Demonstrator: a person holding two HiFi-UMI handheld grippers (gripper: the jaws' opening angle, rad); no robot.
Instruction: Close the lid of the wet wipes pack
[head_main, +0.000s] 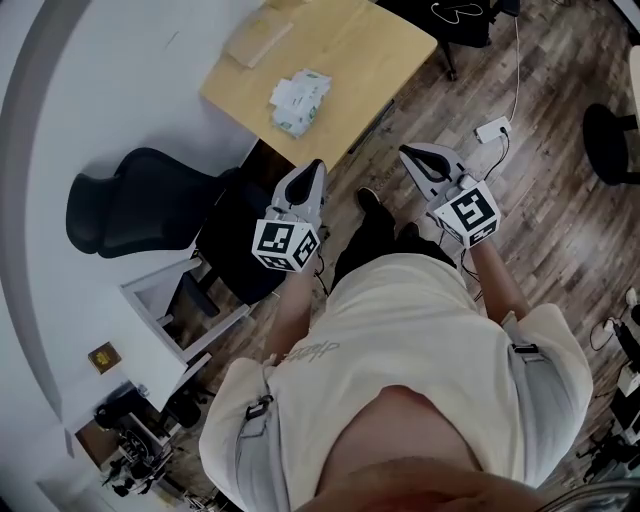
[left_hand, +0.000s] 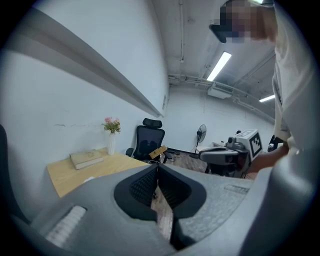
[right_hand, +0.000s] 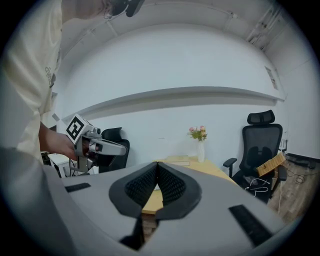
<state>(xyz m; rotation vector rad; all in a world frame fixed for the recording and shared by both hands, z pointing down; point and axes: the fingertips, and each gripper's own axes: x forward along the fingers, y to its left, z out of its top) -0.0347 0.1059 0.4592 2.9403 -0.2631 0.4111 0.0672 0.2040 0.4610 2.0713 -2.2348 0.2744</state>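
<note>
- Grey left gripper (head_main: 316, 168): its jaws meet at the tips with nothing between them, and it hangs just off the table's near corner.
- Right gripper (head_main: 408, 153): also closed and empty, held over the wooden floor (head_main: 560, 230).
- Wet wipes pack (head_main: 299, 102): lies on the wooden table (head_main: 370, 50) near its near edge, apart from both grippers.
- A tan book (head_main: 257, 40) lies towards the far edge.

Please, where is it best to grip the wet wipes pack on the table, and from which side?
Probably across its two long sides, coming down from above. The wet wipes pack lies flat on the wooden table, so its top is free and its narrower width likely suits the jaws best.
</note>
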